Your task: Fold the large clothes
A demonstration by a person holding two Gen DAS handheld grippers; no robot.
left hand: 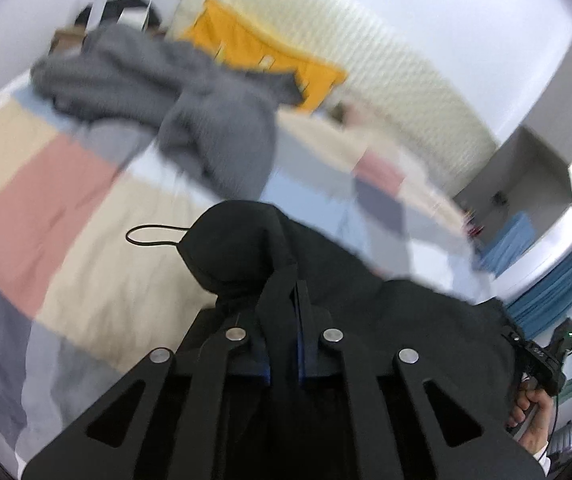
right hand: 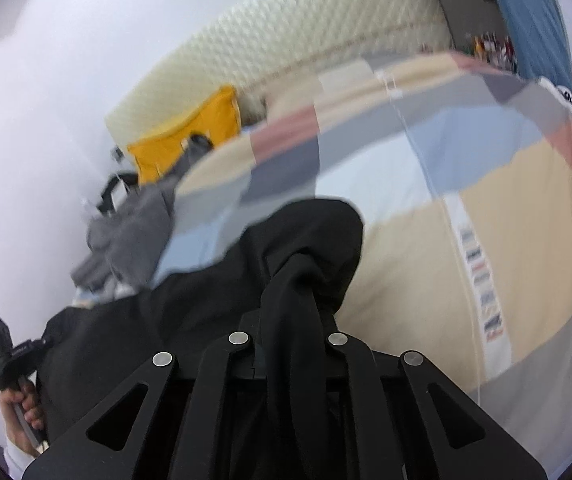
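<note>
A large black garment (left hand: 385,312) hangs stretched between my two grippers above the bed. My left gripper (left hand: 289,276) is shut on one bunched corner of it, where a thin black cord loop (left hand: 154,236) sticks out. My right gripper (right hand: 297,268) is shut on the other bunched corner of the black garment (right hand: 190,304). The cloth hides both sets of fingertips. Each view shows the other hand and its gripper handle at the edge, in the left wrist view (left hand: 533,364) and in the right wrist view (right hand: 6,352).
Below lies a bed with a patchwork cover (left hand: 70,208) of pink, beige, blue and grey blocks, also in the right wrist view (right hand: 485,184). A heap of grey clothing (left hand: 146,92) and an orange cloth (left hand: 262,56) lie near the cream quilted headboard (left hand: 385,52). A grey cabinet (left hand: 545,140) stands beside the bed.
</note>
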